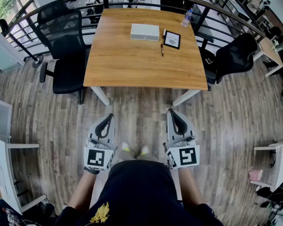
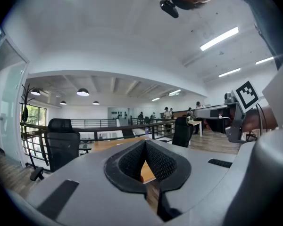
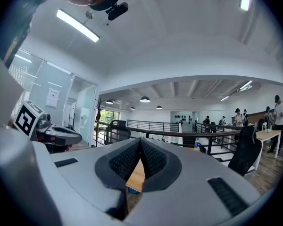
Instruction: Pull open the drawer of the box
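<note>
Pen (image 1: 162,49) and tablet (image 1: 172,39) beside box (image 1: 145,31) on table (image 1: 132,67)

Box (image 1: 145,31) far back on table (image 1: 132,67), tablet (image 1: 172,39) just right (pen (image 1: 162,49) between)

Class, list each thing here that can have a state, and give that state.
box: closed, resting on the table.
left gripper: jaws together, empty.
right gripper: jaws together, empty.
pen: lying flat on the table.
</note>
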`<state>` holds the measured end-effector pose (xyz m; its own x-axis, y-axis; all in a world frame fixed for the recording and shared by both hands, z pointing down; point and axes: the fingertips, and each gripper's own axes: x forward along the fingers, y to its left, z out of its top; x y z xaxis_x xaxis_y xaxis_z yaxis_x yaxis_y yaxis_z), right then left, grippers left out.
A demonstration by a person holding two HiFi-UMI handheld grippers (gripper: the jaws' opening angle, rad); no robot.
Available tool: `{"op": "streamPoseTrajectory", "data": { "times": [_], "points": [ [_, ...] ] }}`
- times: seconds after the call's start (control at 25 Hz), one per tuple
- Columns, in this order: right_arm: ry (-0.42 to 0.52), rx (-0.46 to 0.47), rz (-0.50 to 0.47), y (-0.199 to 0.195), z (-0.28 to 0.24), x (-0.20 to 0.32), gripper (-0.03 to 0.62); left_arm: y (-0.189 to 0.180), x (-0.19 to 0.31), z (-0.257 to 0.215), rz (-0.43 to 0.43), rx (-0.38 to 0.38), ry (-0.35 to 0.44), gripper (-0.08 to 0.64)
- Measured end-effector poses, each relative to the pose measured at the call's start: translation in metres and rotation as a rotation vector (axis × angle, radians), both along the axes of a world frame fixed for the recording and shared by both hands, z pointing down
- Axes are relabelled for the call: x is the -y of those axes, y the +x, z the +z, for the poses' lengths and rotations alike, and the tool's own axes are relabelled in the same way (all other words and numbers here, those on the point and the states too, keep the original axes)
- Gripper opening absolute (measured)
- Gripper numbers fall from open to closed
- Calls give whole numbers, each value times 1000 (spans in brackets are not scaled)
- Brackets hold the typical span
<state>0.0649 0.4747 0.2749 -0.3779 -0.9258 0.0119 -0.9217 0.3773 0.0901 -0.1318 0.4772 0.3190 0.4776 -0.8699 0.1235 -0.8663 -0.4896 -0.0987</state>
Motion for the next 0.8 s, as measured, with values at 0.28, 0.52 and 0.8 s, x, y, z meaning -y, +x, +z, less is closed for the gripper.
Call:
{"op": "streamPoseTrajectory", "data": {
  "times": [0.28, 0.52, 0.8],
  "points": [
    [1, 7, 12, 45, 15, 1, -4, 46, 6, 8, -11, -50, 20, 9],
    [7, 54, 60, 70, 26, -6, -3, 66, -1, 13, 14, -46, 37, 9],
    [18, 20, 62, 76, 20, -3, 166, 59, 1, 12, -5, -29, 29, 9]
  ]
}}
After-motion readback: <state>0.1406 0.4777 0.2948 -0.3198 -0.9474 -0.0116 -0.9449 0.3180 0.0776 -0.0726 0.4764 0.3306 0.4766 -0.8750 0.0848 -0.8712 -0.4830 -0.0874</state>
